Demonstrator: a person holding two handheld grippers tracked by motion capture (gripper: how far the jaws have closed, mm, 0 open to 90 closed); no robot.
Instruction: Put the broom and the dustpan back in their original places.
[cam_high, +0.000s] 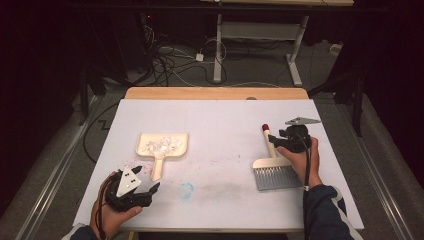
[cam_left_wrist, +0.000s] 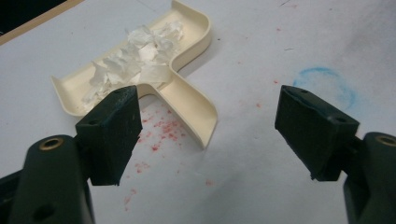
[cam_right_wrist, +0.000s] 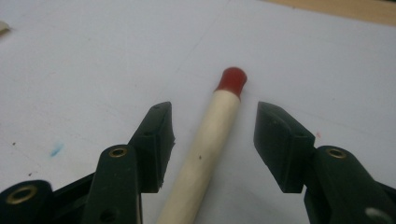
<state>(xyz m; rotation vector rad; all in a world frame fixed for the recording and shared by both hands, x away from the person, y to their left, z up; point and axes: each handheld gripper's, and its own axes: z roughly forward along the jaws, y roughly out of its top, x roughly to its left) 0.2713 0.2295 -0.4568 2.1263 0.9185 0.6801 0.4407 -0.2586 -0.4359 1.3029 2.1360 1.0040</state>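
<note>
Both forearms enter the high view: left gripper (cam_high: 145, 186) gapes just below the dustpan (cam_high: 162, 147), brush (cam_high: 271, 167) well right. Left gripper view: scraps (cam_left_wrist: 135, 56) fill that light, rigid pan. Right gripper view: right gripper (cam_right_wrist: 215, 135) straddles the stiff brush handle (cam_right_wrist: 210, 149), unclamped; grasp mid-handle.

A white-topped bench (cam_high: 220, 120) with a bare wooden strip along its far edge carries a cream plastic dustpan (cam_high: 162, 146) on its left half, holding crumpled clear scraps (cam_high: 161, 145). Red specks (cam_left_wrist: 159, 135) lie scattered beside the dustpan's handle, near a faint blue ring mark (cam_high: 186, 190). On the right half lies a cream, red-tipped hand brush with grey bristles (cam_high: 270, 167).
</note>
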